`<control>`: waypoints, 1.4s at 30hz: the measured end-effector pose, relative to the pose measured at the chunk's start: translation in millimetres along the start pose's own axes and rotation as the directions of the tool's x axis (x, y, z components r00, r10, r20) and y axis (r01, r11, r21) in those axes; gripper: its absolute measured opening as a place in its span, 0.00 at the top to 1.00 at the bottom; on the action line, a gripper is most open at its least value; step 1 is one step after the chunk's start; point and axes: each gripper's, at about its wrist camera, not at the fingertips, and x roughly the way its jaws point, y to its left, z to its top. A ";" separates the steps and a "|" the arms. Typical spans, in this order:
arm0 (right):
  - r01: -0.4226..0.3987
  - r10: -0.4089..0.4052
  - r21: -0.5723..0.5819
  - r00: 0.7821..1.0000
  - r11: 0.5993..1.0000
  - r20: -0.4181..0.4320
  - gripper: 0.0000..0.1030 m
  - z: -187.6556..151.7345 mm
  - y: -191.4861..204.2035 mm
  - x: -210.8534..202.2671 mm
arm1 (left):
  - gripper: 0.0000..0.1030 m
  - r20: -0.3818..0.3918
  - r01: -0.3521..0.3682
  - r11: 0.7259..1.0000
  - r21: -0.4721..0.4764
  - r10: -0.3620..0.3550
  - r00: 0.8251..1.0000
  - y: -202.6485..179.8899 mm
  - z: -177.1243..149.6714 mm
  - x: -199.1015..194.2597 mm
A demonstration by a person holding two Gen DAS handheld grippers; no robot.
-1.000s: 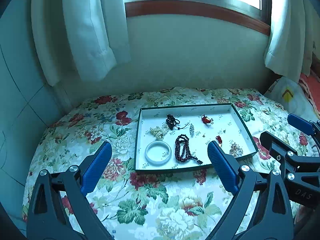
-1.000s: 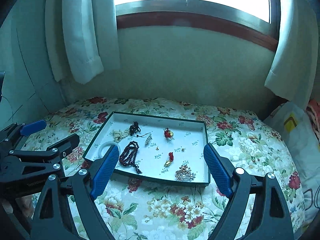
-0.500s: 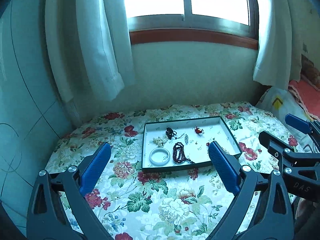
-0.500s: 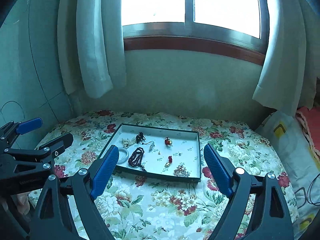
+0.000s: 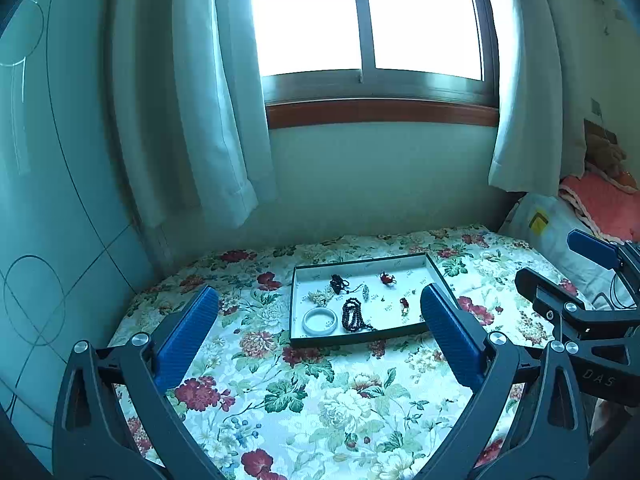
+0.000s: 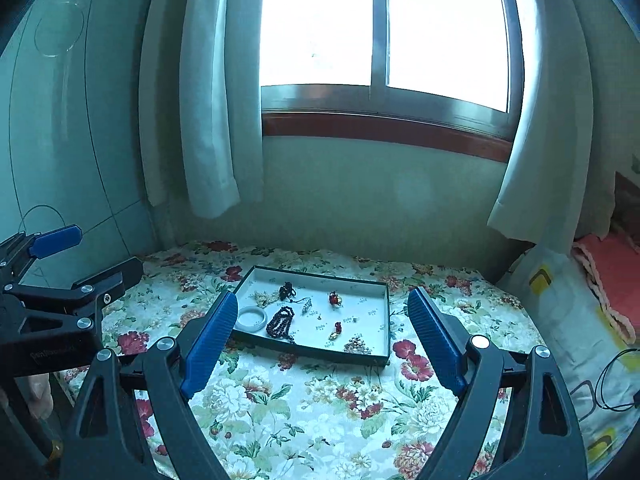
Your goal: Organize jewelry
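1. Left hand-held gripper [image 5: 319,304]: blue fingers spread wide apart, holding nothing, raised on the near side of the tray.
2. Right hand-held gripper [image 6: 322,308]: fingers likewise wide apart and empty, also on the near side of the tray.
3. Tray [image 6: 382,320]: shallow, dark-rimmed, white-lined; lies flat on the floral bedspread [image 5: 320,400], below the window [image 5: 368,20].
4. Tray contents: white bangle [image 5: 319,320] at the near left corner; dark bead strand [image 5: 352,316] just right of it.
5. A small black piece [image 5: 338,282] and a red charm [image 5: 386,278] lie toward the tray's far side.
6. A gold cluster [image 6: 355,346] sits at the tray's near right corner.
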 end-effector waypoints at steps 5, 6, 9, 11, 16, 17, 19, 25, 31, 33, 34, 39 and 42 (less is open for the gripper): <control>0.000 0.000 -0.003 1.000 1.000 0.028 0.17 -2.4 2.0 -19.8 | 0.02 0.023 0.001 1.000 0.006 -0.001 1.000 -2.7 -2.4 -17.4; 0.001 -0.001 -0.003 0.999 1.000 0.033 0.17 -2.8 2.0 -23.0 | 0.02 0.028 0.000 1.000 0.008 0.000 1.000 -3.6 -2.6 -20.2; 0.001 -0.001 -0.004 0.999 1.000 0.045 0.17 -3.1 2.7 -28.0 | 0.02 0.040 0.003 1.000 0.009 -0.003 0.999 -5.2 -4.0 -28.4; 0.002 -0.002 -0.005 0.999 1.000 0.051 0.17 -3.3 3.1 -30.9 | 0.02 0.045 0.003 1.000 0.009 -0.003 0.999 -5.9 -4.9 -31.8; 0.003 -0.003 -0.008 0.998 1.000 0.061 0.17 -3.5 4.6 -36.1 | 0.02 0.047 0.003 1.000 0.007 -0.003 0.999 -5.6 -6.5 -34.6; 0.004 -0.004 -0.008 0.998 1.000 0.060 0.17 -3.5 5.0 -36.4 | 0.02 0.047 0.003 1.000 0.005 -0.003 0.999 -5.4 -6.7 -35.4; 0.004 -0.003 -0.007 0.998 1.000 0.060 0.17 -3.7 5.4 -36.5 | 0.02 0.046 0.003 1.000 0.002 -0.003 0.999 -5.0 -7.1 -36.9; 0.002 -0.001 -0.014 0.998 1.000 0.060 0.17 -3.3 7.5 -39.8 | 0.02 0.040 0.003 1.000 -0.007 -0.003 0.999 -3.3 -7.4 -36.2; 0.002 -0.001 -0.013 0.998 1.000 0.061 0.16 -3.3 7.7 -39.7 | 0.02 0.041 0.003 1.000 -0.011 -0.002 0.999 -1.8 -7.5 -36.2; 0.001 -0.001 -0.012 0.998 1.000 0.061 0.16 -3.3 8.0 -40.1 | 0.02 0.040 0.003 1.000 -0.009 -0.003 0.999 -1.5 -7.6 -36.1; 0.001 0.000 -0.013 0.998 1.000 0.060 0.17 -3.4 7.9 -40.0 | 0.02 0.040 0.003 1.000 -0.009 -0.003 0.999 -1.4 -7.6 -36.2; 0.001 0.000 -0.013 0.998 1.000 0.062 0.16 -3.4 8.0 -40.2 | 0.02 0.039 0.003 1.000 -0.010 -0.003 0.999 -2.0 -7.3 -36.2; 0.002 -0.001 -0.013 0.998 1.000 0.062 0.17 -3.5 7.9 -39.9 | 0.02 0.040 0.003 1.000 -0.010 -0.002 0.999 -2.9 -7.0 -36.6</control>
